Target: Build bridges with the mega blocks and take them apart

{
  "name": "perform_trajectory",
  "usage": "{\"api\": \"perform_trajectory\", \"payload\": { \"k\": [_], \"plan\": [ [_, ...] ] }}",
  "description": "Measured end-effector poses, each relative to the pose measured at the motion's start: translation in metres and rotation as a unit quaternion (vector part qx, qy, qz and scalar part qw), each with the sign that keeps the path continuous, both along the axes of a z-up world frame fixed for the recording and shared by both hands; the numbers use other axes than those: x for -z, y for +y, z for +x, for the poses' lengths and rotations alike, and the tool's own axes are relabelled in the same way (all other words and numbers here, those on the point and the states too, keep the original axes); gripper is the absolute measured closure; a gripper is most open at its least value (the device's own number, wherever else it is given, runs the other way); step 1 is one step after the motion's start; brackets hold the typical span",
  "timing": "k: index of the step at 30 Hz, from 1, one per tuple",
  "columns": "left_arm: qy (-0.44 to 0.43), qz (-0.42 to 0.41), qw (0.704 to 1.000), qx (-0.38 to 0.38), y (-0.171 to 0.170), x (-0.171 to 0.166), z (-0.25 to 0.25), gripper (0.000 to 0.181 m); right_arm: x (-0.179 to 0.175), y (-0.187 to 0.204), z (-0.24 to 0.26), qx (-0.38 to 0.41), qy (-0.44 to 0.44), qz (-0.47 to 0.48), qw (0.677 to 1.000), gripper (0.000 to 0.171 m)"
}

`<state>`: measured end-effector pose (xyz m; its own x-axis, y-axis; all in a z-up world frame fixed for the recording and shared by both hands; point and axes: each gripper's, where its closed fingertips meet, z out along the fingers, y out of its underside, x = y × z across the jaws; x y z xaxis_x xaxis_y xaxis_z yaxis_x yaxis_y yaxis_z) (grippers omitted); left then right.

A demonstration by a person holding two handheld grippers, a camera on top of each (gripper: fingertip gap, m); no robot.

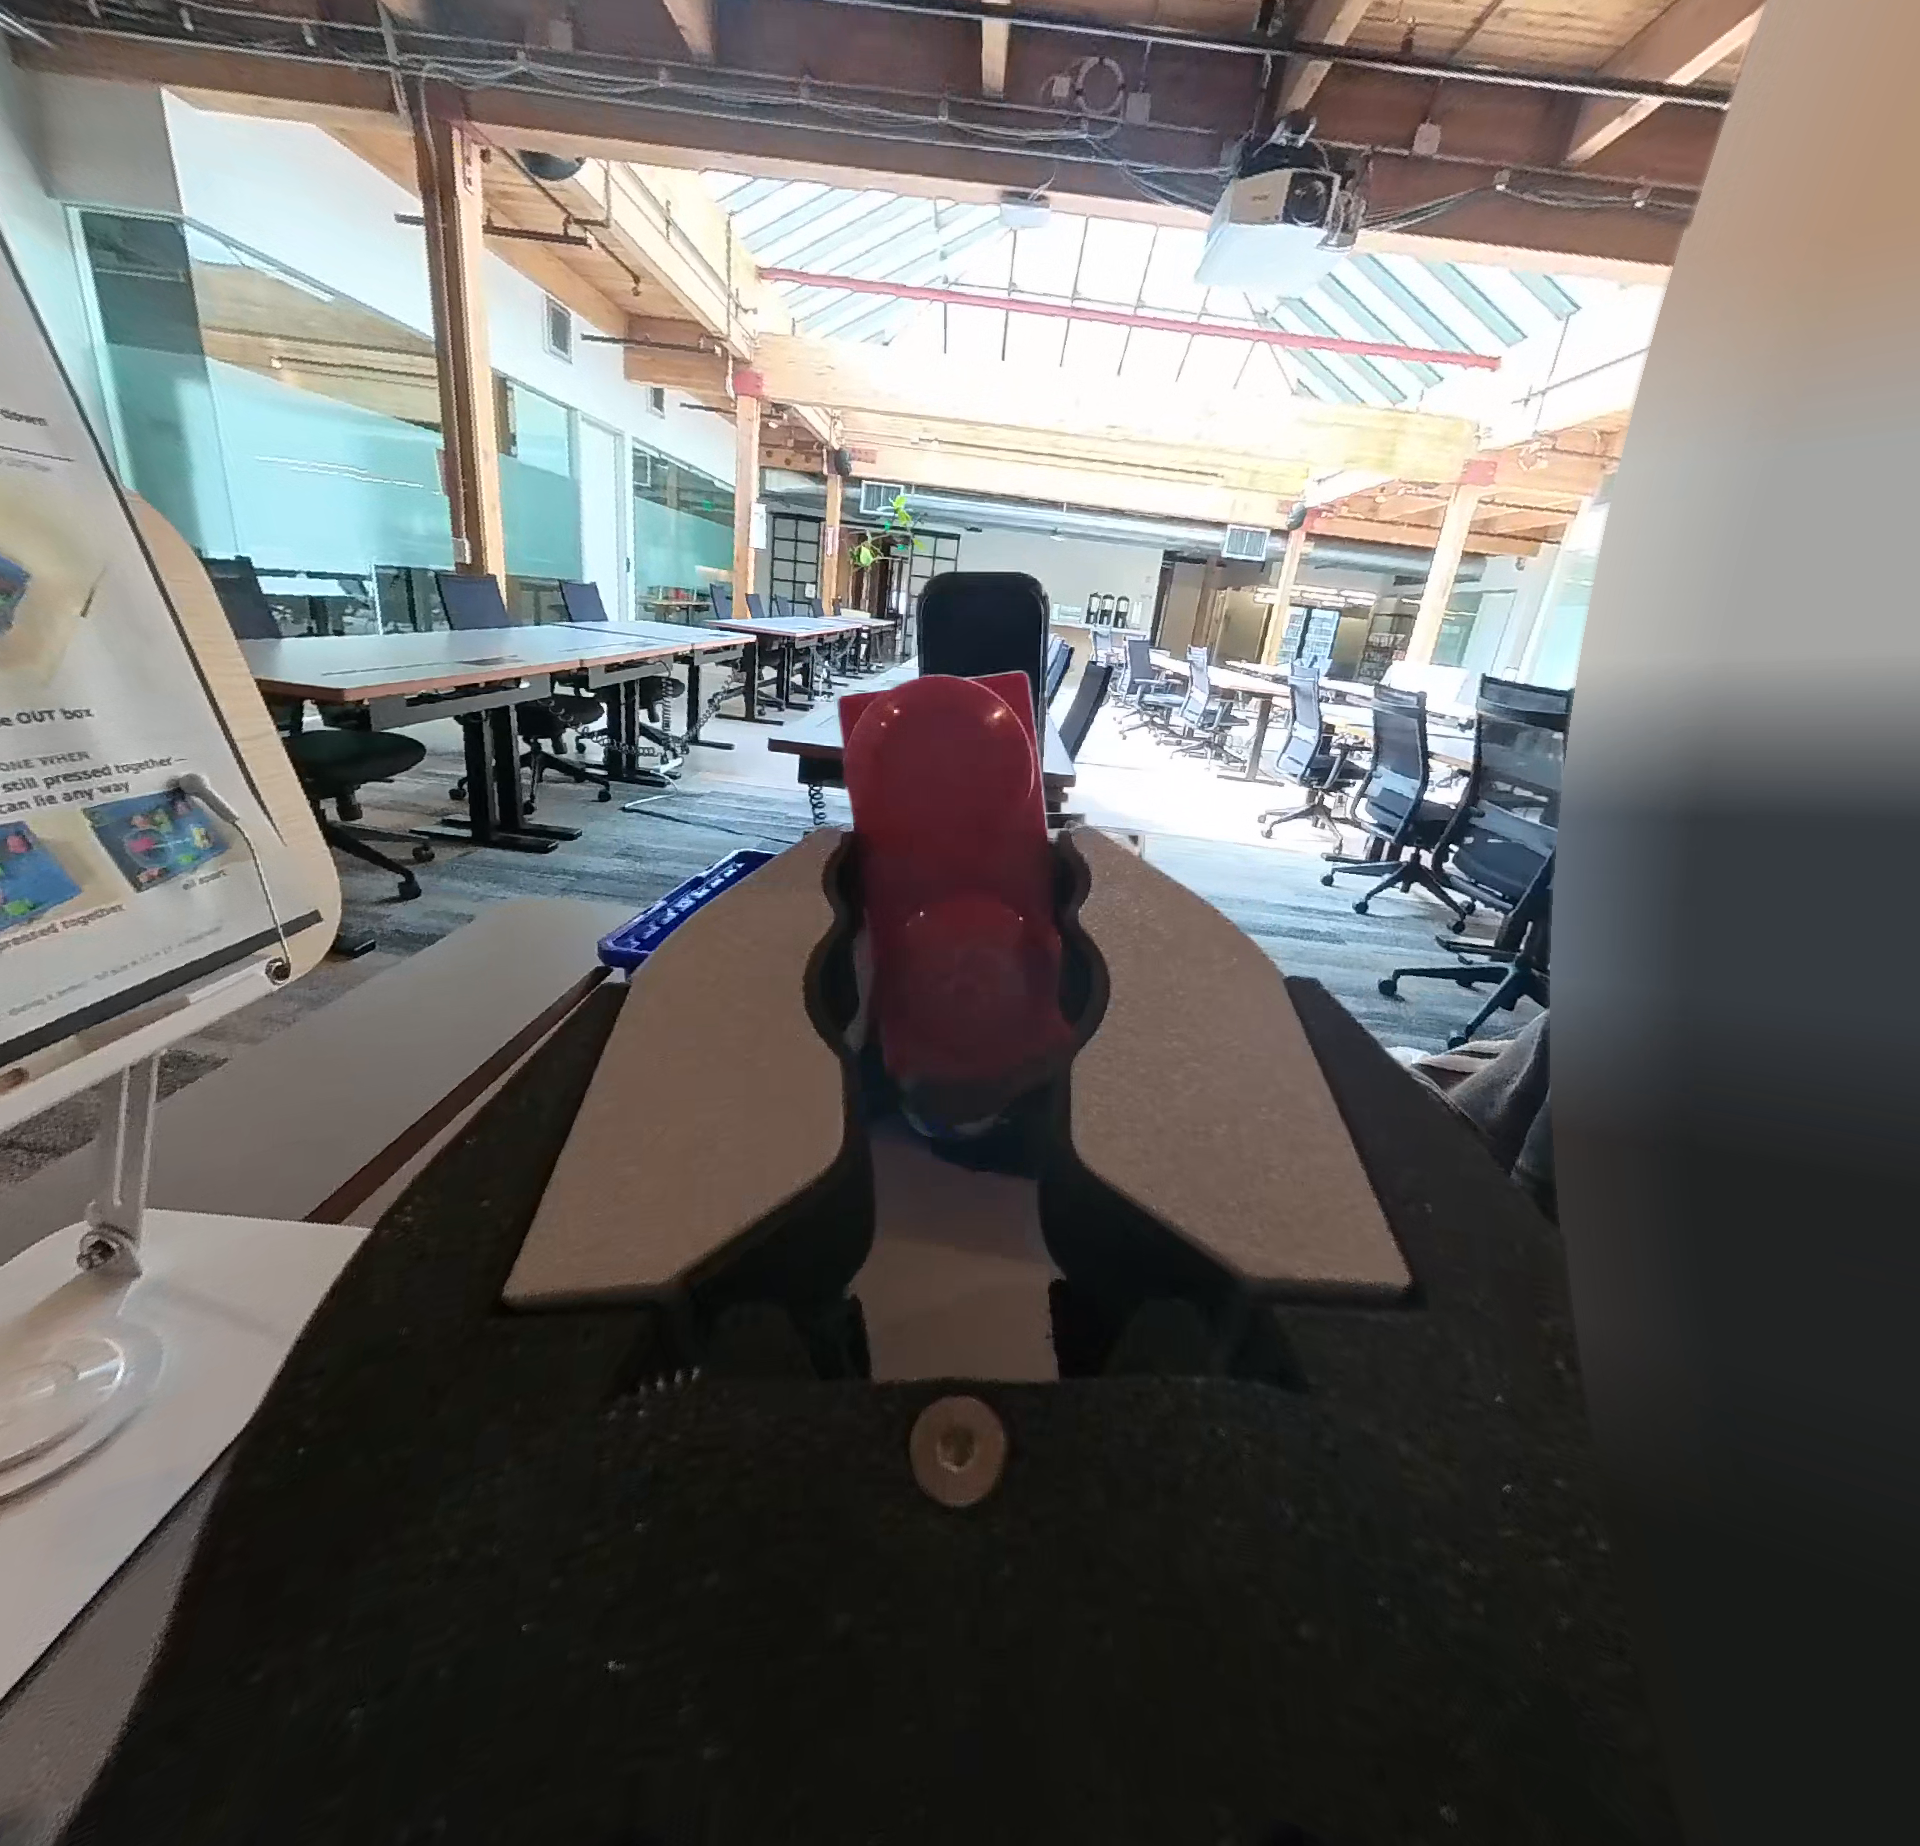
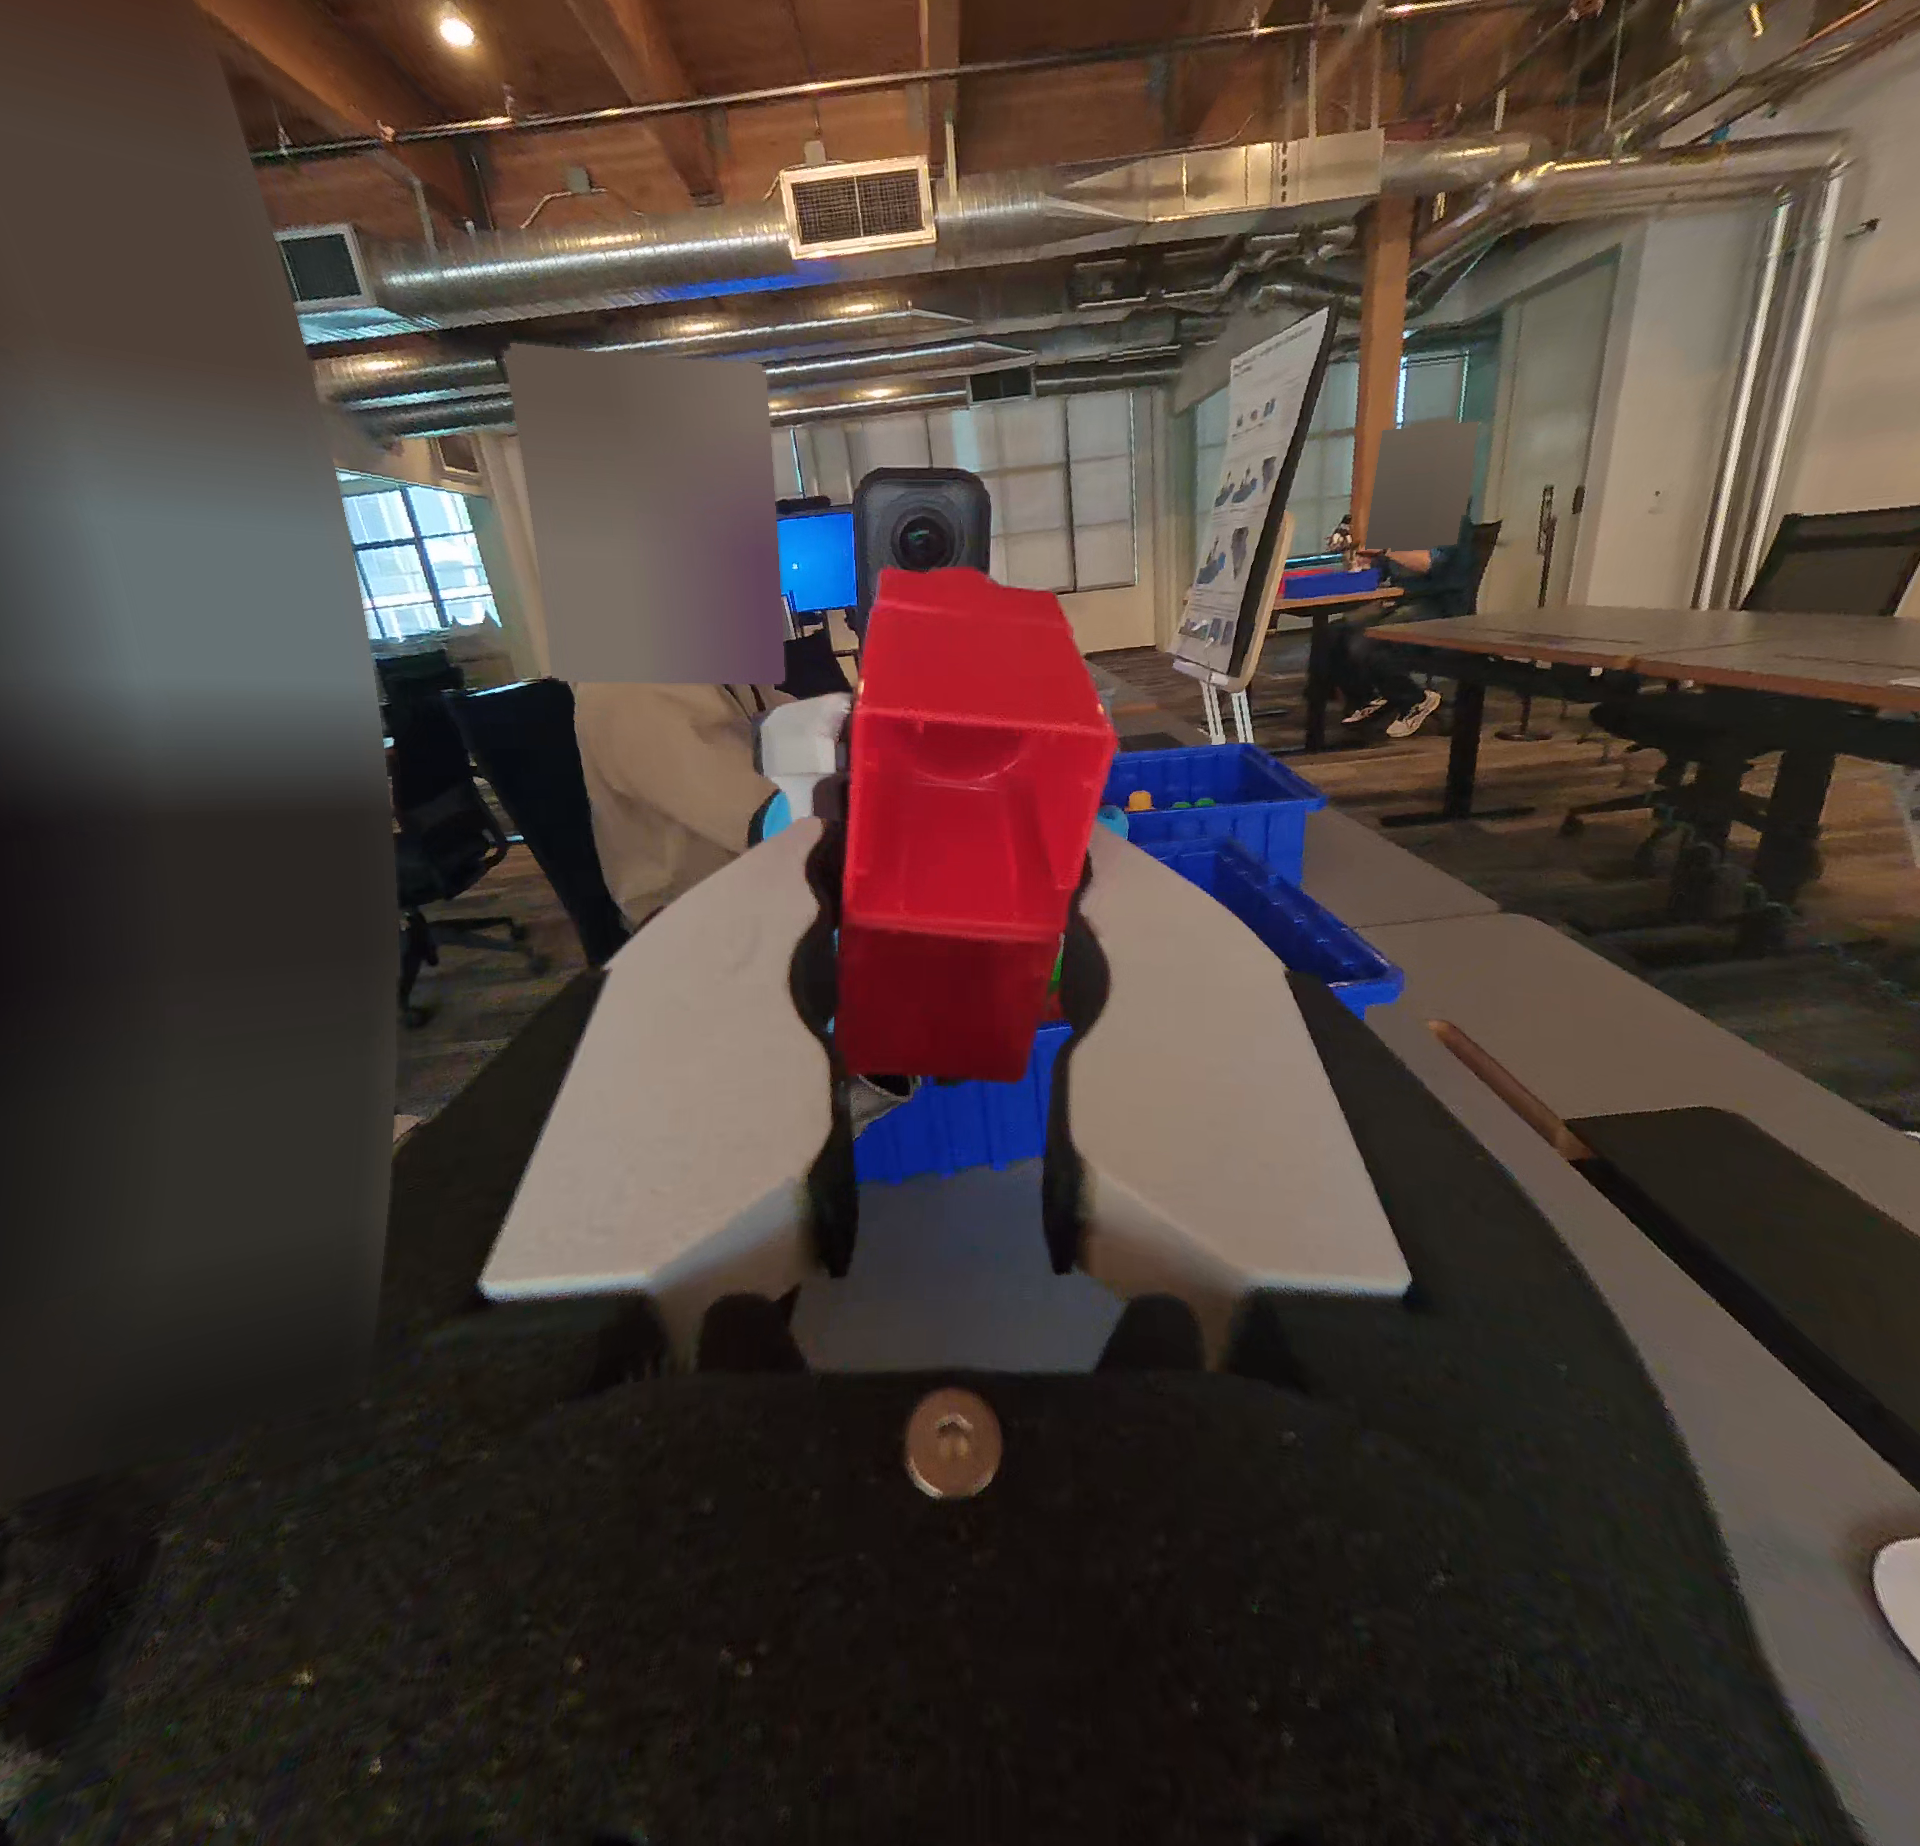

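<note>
My left gripper [image 1: 951,861] is shut on a red mega block [image 1: 940,757] whose round studs face the camera. A flat red corner shows just behind the block. My right gripper [image 2: 956,851] is shut on a red block [image 2: 971,809] whose hollow underside faces the camera. Both blocks are held up in the air. The two grippers point at each other: the right one's black camera body [image 1: 982,622] shows behind the block in the left wrist view, and the left one's camera lens [image 2: 920,539] shows in the right wrist view. I cannot tell whether the red pieces are joined.
Blue bins [image 2: 1216,799] holding loose coloured blocks stand on the grey table [image 2: 1507,975] below and to the right; a blue bin edge [image 1: 675,913] shows too. An instruction sheet on a stand [image 1: 125,788] is at the left. People sit behind, among office desks and chairs. My left and right fingertips are right by each other.
</note>
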<state>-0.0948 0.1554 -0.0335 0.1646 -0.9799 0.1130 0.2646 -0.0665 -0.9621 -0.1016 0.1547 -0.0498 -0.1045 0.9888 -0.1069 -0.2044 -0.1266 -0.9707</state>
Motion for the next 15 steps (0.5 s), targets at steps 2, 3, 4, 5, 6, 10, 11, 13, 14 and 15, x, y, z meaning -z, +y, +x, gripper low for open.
{"api": "perform_trajectory", "payload": {
  "k": [2, 3, 4, 5, 6, 10, 11, 13, 14, 15],
  "plan": [
    [0.001, -0.001, 1.000, -0.004, 0.0016, 0.0015, -0.0002, 0.147, 0.0018, 0.0017, -0.0007, 0.003, -0.002, -0.003, 1.000, 0.132],
    [0.003, -0.002, 1.000, -0.006, 0.0021, 0.0023, -0.0007, 0.147, 0.0020, 0.0024, -0.0011, 0.005, -0.001, -0.001, 1.000, 0.132],
    [0.006, -0.001, 1.000, -0.009, 0.0026, 0.0033, -0.0010, 0.147, 0.0025, 0.0031, -0.0016, 0.008, -0.001, 0.000, 1.000, 0.132],
    [0.009, -0.002, 1.000, -0.012, 0.0032, 0.0043, -0.0015, 0.147, 0.0034, 0.0037, -0.0023, 0.011, -0.002, -0.001, 1.000, 0.132],
    [0.010, -0.003, 1.000, -0.013, 0.0032, 0.0046, -0.0020, 0.147, 0.0040, 0.0038, -0.0030, 0.011, -0.003, -0.002, 1.000, 0.132],
    [0.010, 0.000, 1.000, -0.018, 0.0020, 0.0037, -0.0031, 0.147, -0.0015, 0.0009, -0.0032, -0.002, 0.023, -0.012, 1.000, 0.130],
    [0.011, 0.000, 1.000, -0.019, 0.0017, 0.0036, -0.0032, 0.147, -0.0025, 0.0004, -0.0031, -0.004, 0.026, -0.016, 1.000, 0.130],
    [0.013, -0.001, 1.000, -0.019, 0.0013, 0.0038, -0.0034, 0.147, -0.0022, 0.0004, -0.0032, -0.001, 0.022, -0.015, 1.000, 0.132],
    [0.016, -0.005, 1.000, -0.019, 0.0013, 0.0047, -0.0030, 0.147, -0.0021, 0.0015, -0.0030, 0.005, 0.021, -0.012, 1.000, 0.133],
    [0.021, -0.006, 1.000, -0.022, 0.0017, 0.0057, -0.0026, 0.147, -0.0020, 0.0016, -0.0026, 0.006, 0.021, -0.011, 1.000, 0.134]
  ]
}}
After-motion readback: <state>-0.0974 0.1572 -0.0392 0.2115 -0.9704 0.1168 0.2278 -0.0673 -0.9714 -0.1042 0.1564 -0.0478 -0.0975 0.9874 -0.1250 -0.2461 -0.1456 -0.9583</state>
